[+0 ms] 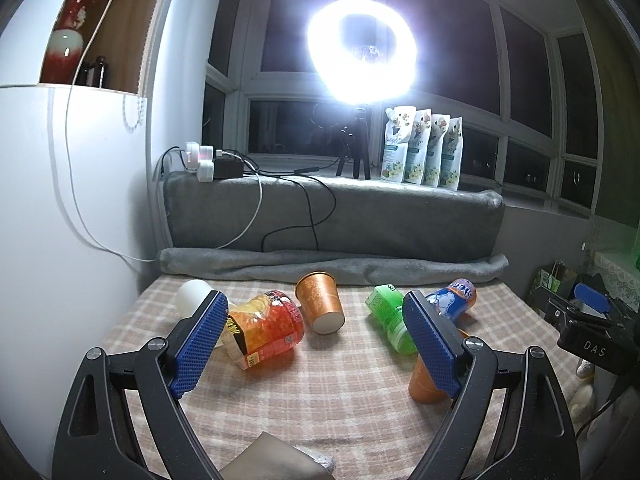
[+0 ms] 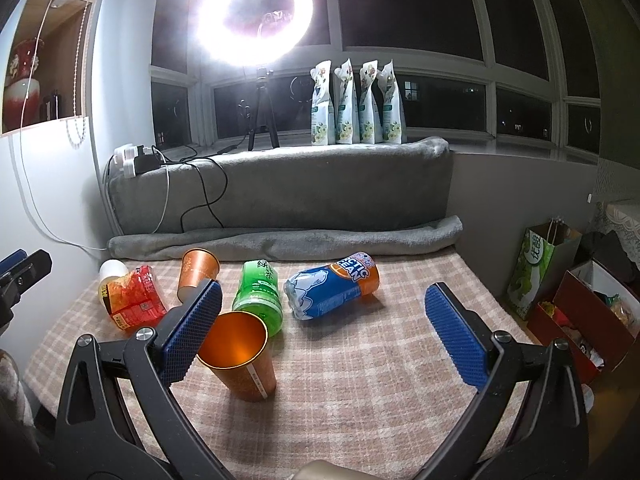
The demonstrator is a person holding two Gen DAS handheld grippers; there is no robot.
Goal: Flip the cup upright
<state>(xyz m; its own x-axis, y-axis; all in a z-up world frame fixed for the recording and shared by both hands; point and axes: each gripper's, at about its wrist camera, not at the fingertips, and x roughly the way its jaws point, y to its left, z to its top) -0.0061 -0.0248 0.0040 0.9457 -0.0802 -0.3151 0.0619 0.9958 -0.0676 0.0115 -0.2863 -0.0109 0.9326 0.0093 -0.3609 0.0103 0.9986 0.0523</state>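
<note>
Right gripper (image 2: 320,320) jaws wide apart, holding nothing | left gripper (image 1: 312,344) likewise spread | far orange cup (image 2: 197,276) lies tipped at 10 o'clock, near cup (image 2: 240,354) stands at 9 | advice: pinch wall mid-height, rotate slowly, avoid green bottle (image 2: 258,298).

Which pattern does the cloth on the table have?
The cloth has a beige and white check pattern; the right wrist view shows it best.

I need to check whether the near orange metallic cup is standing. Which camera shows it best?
The right wrist view: the near orange metallic cup stands mouth-up beside the open right gripper's left finger, its rim and hollow fully visible. In the left wrist view the cup is mostly hidden behind the open left gripper's blue pad.
</note>
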